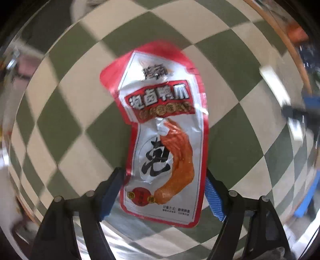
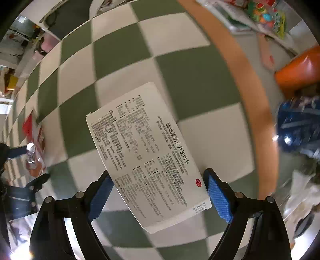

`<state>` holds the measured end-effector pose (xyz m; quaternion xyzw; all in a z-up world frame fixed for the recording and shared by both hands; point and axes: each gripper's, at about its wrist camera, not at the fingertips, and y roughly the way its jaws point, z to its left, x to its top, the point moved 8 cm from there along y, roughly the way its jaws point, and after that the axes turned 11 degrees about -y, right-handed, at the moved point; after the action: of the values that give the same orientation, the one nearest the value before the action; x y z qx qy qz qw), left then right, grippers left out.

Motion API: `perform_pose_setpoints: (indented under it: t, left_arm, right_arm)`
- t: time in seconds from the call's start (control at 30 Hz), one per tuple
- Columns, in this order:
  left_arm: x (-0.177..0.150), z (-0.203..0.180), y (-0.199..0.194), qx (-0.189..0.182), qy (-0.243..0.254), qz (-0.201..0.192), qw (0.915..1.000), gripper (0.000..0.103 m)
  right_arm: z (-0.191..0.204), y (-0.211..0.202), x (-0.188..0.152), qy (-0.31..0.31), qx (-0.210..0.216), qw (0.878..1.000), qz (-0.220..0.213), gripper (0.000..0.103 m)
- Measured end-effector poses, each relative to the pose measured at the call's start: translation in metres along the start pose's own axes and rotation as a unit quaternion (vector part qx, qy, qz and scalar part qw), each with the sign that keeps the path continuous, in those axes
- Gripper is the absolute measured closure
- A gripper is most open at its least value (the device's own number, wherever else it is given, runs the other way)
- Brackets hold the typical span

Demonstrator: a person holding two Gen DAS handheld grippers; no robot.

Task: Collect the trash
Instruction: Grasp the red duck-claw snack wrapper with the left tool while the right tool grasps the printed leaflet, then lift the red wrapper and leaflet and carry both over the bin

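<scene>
A red and silver snack wrapper [image 1: 164, 120] with an orange claw picture lies flat on the green and cream checked cloth [image 1: 60, 124]. My left gripper [image 1: 164, 174] points down over its lower half. The blue pads [image 1: 112, 192] stand at its two long edges, and I see no clear squeeze. In the right wrist view a white printed leaflet [image 2: 144, 152] lies slantwise on the same cloth [image 2: 190, 70]. My right gripper [image 2: 158, 172] straddles its lower part, open; the left tip meets the paper's edge and the right tip stands just off it. The wrapper [image 2: 33, 144] shows again at the far left.
The table's wooden rim [image 2: 250, 100] curves down the right side. Beyond it are an orange seat [image 2: 300, 66], a blue patterned bag [image 2: 300, 128] and colourful packets [image 2: 266, 16]. The rim [image 1: 288, 42] also shows at the upper right of the left wrist view.
</scene>
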<state>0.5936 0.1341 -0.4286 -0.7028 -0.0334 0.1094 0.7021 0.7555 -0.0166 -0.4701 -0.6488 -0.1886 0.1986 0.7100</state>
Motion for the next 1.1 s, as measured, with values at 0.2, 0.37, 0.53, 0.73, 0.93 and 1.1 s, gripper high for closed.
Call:
perform_pose_setpoints:
  t: [0.2,0.37,0.53,0.73,0.93,1.1]
  left_arm:
    - [-0.076,0.003,0.007,-0.037,-0.126,0.007,0.9914,0.028]
    - [-0.124,-0.004,0.012,-0.067,-0.189,0.020,0.9795,0.028]
    - [-0.114,0.005,0.005,-0.074,-0.210,-0.002,0.9750,0.027]
    - [-0.110,-0.005,0.009,-0.053,-0.217,0.005,0.9747,0.026]
    - [-0.074,0.008,0.013,-0.033,-0.252,-0.013,0.9671,0.031]
    - [-0.090,0.004,0.003,-0.014,-0.219,-0.036,0.9748,0.043]
  right_arm:
    - [0.035,0.010,-0.053,-0.009,0.027,0.999,0.016,0.014]
    - [0.057,0.021,-0.094,-0.018,0.035,0.998,0.040,0.014]
    - [0.065,0.031,-0.091,-0.030,0.012,0.998,0.056,0.013]
    - [0.093,0.042,-0.068,-0.042,-0.012,0.997,0.058,0.008]
    - [0.116,0.042,-0.094,-0.029,-0.034,0.999,0.030,0.007]
    - [0.134,0.037,-0.122,-0.063,-0.057,0.996,-0.006,0.018]
